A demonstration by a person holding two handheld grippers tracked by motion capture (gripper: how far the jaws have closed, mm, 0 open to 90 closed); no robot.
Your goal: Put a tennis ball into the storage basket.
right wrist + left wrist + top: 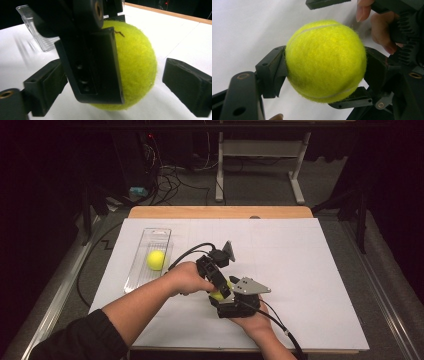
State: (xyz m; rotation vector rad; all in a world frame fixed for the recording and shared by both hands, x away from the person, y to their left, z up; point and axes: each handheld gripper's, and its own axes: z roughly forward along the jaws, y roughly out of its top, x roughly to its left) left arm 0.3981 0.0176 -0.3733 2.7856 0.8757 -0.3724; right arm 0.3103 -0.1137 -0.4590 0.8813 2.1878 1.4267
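Two left fingers [274, 72] clamp the ball [325, 61] (right's apparently clear).

Your tennis ball [325, 61] fuzzy yellow felt, your gripper pads [274, 72] matt black plastic, tray [148, 257] clear glossy plastic, table cover [310, 265] matt white paper

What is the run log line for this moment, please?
left gripper: shut on tennis ball | right gripper: open around it | second ball: in clear tray
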